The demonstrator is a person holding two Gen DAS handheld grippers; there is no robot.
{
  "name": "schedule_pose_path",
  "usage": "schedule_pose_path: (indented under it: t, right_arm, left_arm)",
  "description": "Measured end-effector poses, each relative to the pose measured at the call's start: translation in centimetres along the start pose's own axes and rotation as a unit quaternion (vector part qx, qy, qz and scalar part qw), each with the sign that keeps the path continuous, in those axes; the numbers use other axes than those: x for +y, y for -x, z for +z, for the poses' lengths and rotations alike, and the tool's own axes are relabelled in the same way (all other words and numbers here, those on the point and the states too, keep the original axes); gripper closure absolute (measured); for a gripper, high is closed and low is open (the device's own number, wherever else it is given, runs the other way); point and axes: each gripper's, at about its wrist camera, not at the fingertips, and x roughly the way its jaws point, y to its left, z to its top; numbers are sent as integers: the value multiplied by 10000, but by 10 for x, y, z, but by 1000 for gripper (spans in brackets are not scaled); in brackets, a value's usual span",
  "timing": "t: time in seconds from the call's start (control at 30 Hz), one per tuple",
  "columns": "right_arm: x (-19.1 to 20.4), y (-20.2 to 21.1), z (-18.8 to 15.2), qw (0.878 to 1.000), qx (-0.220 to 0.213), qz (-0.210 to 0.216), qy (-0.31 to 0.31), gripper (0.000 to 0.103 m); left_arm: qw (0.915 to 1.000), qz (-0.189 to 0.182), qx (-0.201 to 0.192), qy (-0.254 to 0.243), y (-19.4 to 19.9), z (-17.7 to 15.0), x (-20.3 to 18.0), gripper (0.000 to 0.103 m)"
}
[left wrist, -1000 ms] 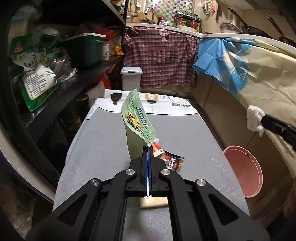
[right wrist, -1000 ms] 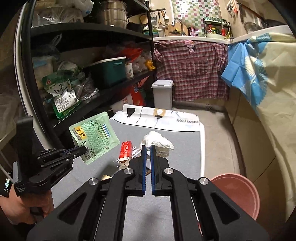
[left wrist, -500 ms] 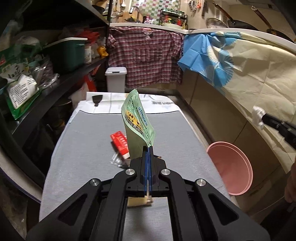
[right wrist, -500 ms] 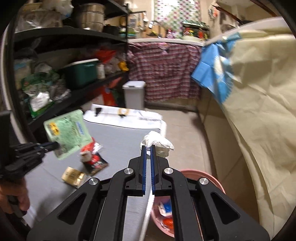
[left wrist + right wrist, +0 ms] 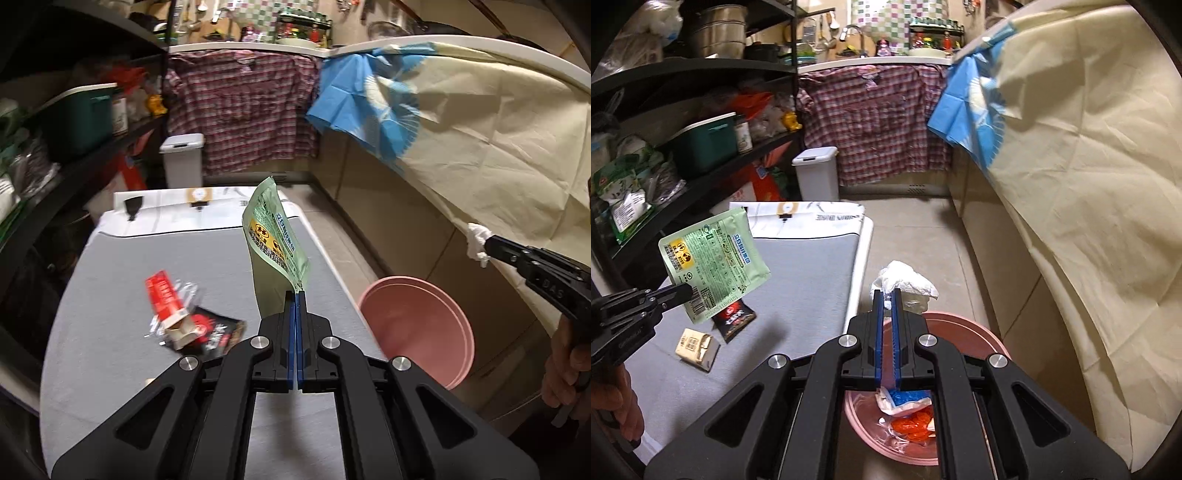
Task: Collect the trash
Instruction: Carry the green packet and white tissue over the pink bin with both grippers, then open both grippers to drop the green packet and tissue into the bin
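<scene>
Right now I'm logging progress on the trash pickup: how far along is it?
Partly done. The pink plastic basin on the floor already holds some wrappers. In hand: the right gripper pinches a crumpled white tissue above the basin, and the left gripper holds a green foil pouch. Left on the grey mat: a red wrapper, a black sachet and a small tan carton.

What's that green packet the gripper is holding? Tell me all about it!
The green packet is a flat, glossy pouch that looks like plastic, printed with small text, yellow warning badges and a barcode. The left gripper pinches it by one lower corner, so it stands up in the air above the grey table, touching nothing else. It looks flat and empty.
</scene>
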Motion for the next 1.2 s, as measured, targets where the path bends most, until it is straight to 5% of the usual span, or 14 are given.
schedule_pose_path:
  t: [0.4,0.67,1.2]
  right_arm:
    - [-39,-7,-5,9987,123,-273,-419,98]
    - [-56,-14,-11,9973,321,-380,-540,98]
    - [-66,-35,-20,9939,803,-422,-629,98]
  left_arm:
    - [9963,-789,92,-327,-24,11,-54,103]
    - [9873,-1222,556,-844,-54,0,-97,103]
    - [9797,-1282,940,-1225,-87,-11,-128,103]
